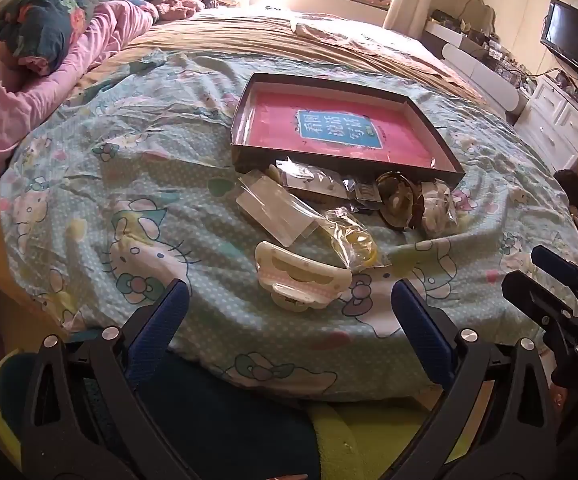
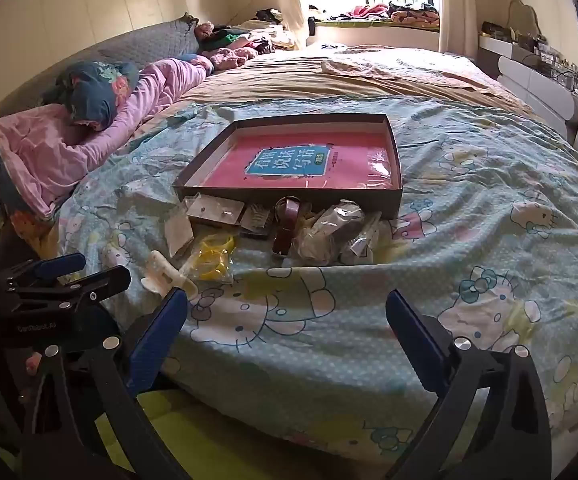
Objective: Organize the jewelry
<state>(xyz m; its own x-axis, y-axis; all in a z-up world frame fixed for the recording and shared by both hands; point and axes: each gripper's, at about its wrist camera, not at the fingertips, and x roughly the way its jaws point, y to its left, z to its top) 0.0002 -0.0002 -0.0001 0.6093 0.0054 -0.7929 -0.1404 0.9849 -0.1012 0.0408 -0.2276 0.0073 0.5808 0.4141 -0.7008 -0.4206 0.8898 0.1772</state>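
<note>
Both grippers, left gripper and right gripper, hung with jaws wide apart and empty. Jewelry lay heaped just in front of the shallow box, white hair clip nearest. I'd pinch that clip across its narrow middle, honestly.

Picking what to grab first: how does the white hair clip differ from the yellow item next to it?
The white hair clip lies bare on the bedspread; the yellow item is sealed in a clear bag. The clip is nearest the left gripper; the yellow item sits farther back, toward the box. Both lie outside the box.
</note>
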